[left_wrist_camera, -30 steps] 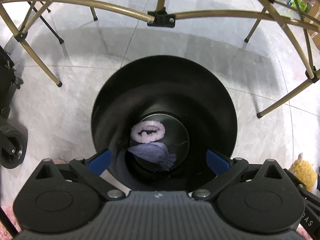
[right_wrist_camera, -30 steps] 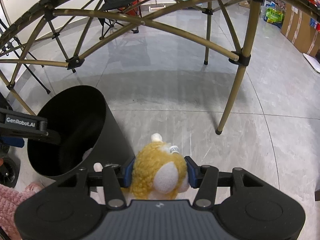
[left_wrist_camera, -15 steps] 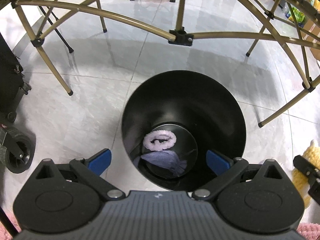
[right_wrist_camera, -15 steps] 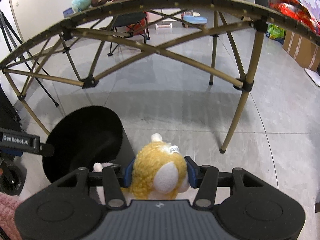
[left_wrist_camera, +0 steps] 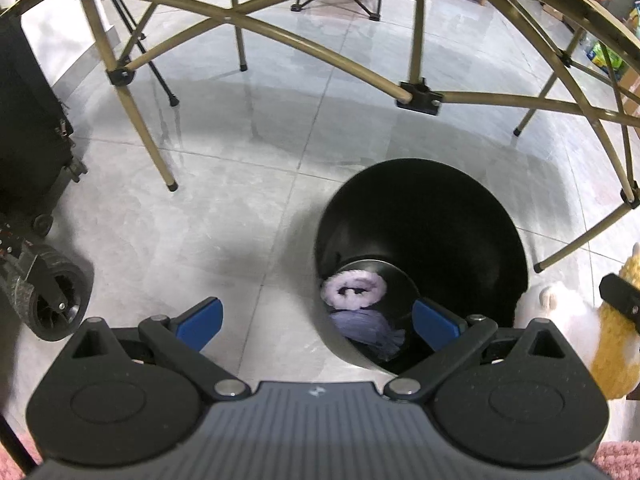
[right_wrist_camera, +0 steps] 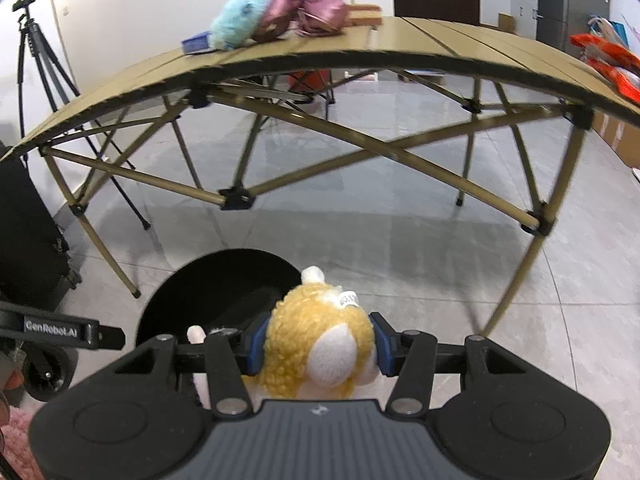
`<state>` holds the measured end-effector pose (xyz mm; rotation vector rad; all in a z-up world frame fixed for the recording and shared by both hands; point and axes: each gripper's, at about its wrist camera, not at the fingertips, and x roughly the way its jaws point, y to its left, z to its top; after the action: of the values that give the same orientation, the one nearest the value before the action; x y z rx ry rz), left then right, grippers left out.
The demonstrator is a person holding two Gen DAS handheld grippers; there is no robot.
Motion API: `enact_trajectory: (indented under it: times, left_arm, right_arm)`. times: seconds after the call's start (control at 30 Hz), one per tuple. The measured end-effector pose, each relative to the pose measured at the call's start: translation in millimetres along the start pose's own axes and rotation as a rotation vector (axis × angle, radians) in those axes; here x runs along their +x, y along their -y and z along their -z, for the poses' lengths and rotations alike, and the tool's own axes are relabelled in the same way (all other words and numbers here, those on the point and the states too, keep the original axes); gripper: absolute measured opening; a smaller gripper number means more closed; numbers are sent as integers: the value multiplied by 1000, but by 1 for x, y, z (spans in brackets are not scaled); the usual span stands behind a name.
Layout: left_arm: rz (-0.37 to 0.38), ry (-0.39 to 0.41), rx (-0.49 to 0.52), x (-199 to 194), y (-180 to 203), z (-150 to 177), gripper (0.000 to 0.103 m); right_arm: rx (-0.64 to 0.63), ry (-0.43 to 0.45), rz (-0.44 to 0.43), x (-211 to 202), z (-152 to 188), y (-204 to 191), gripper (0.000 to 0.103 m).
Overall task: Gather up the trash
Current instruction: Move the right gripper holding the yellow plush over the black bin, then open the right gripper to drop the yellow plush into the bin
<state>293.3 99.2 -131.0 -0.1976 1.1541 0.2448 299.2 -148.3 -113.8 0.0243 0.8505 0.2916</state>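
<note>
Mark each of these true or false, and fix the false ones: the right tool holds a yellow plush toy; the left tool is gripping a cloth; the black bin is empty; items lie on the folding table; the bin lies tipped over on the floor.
1. The right tool holds a yellow plush toy. True.
2. The left tool is gripping a cloth. False: its jaws stand open with nothing between them.
3. The black bin is empty. False: a pale purple fuzzy ring and a bluish cloth lie at its bottom.
4. Items lie on the folding table. True.
5. The bin lies tipped over. False: it stands upright on the floor, mouth up.
</note>
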Motion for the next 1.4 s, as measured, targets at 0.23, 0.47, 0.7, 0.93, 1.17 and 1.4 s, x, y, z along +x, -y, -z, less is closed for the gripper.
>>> enact_trajectory:
  times: [0.23, 0.47, 0.7, 0.93, 1.17, 1.4]
  left_arm:
    - [-7, 8, -43, -3, -28, 0, 103]
    - [-25, 13, -65, -3, -49, 1, 103]
    - [-46, -1, -85, 1, -67, 5, 103]
    - [-56, -12, -88, 6, -72, 5, 103]
    - [-58, -27, -82, 11, -72, 5, 103]
    - [-53, -30, -70, 11, -67, 5, 103]
  right_arm:
    - [-36, 0, -25, 13, -14, -33, 50]
    - [-72, -12, -30, 29, -20, -59, 50]
    - [-86, -46, -32, 47, -22, -73, 50]
    - [-99, -91, -15, 65, -23, -83, 50]
    - [-114, -130, 8, 81, -22, -89, 51]
    - [-107, -164, 23, 94, -21, -88, 51]
